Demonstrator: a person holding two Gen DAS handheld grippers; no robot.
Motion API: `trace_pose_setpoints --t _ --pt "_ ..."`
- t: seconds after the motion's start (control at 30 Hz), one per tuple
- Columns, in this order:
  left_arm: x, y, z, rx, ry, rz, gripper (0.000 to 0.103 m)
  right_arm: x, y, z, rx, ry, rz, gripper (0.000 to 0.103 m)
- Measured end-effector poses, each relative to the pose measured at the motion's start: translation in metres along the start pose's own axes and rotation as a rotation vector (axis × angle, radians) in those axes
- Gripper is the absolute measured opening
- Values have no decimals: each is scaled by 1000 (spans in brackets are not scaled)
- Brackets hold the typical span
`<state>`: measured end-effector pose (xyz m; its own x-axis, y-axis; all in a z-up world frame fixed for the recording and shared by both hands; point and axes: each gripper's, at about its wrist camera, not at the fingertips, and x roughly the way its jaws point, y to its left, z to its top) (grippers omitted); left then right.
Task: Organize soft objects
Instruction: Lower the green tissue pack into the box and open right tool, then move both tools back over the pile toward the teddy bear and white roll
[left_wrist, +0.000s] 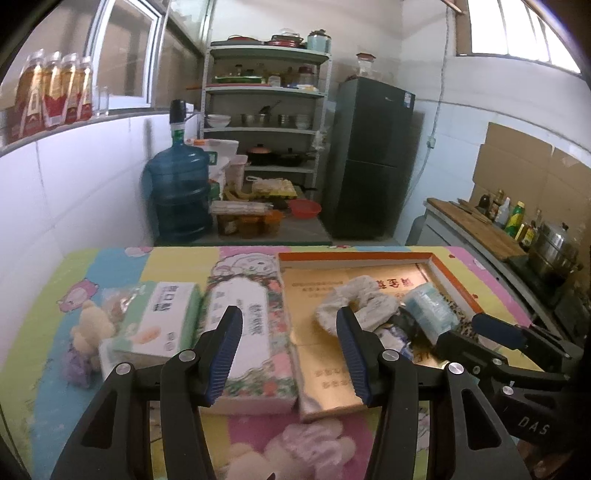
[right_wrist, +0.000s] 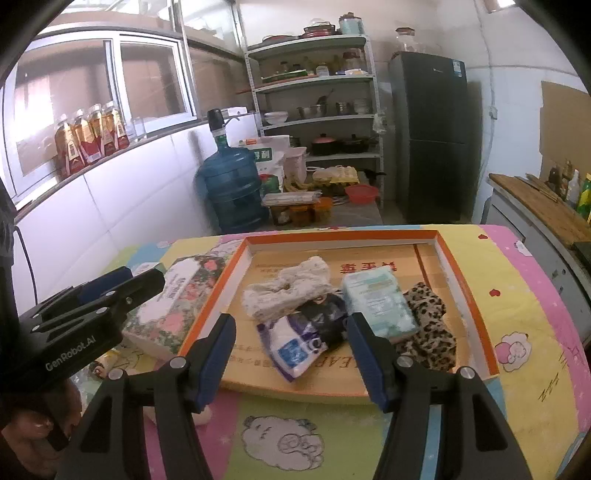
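An orange-rimmed shallow box (right_wrist: 469, 295) lies on the table and holds a white lace scrunchie (right_wrist: 288, 291), a light-blue tissue pack (right_wrist: 376, 302), a leopard-print cloth (right_wrist: 428, 325), a dark scrunchie (right_wrist: 325, 317) and a blue-white packet (right_wrist: 291, 350). My right gripper (right_wrist: 290, 328) is open and empty, just in front of the box. My left gripper (left_wrist: 290, 325) is open and empty above a floral tissue box (left_wrist: 247, 332), left of the orange-rimmed box (left_wrist: 450, 273). A white-green tissue box (left_wrist: 159, 321) and a small plush bear (left_wrist: 86, 332) lie further left.
The table has a colourful cartoon cover (right_wrist: 528, 332). Behind it stand a blue water jug (left_wrist: 177, 192), a shelf of kitchenware (left_wrist: 266, 110) and a dark fridge (left_wrist: 373, 158). A counter with bottles and a pot (left_wrist: 517, 229) runs along the right.
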<state>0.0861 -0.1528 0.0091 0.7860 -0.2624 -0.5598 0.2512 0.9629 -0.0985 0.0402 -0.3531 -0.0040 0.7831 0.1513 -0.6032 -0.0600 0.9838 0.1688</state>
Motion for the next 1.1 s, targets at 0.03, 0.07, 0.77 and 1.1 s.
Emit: trace_pose_setpoints --t 0.03,0.07,0.77,1.1 --pt "-3 3 -1 -1 -1 3 55 -1 3 -1 -2 -1 1 62" --pt "-5 7 -2 -1 -2 7 55 -2 5 -2 -3 -1 3 62" --pt "-67 103 -34 -68 -55 72 55 -17 85 -24 -58 4 16 62" --pt "-86 156 -57 -122 -70 113 55 -11 135 -32 -110 17 64 62"
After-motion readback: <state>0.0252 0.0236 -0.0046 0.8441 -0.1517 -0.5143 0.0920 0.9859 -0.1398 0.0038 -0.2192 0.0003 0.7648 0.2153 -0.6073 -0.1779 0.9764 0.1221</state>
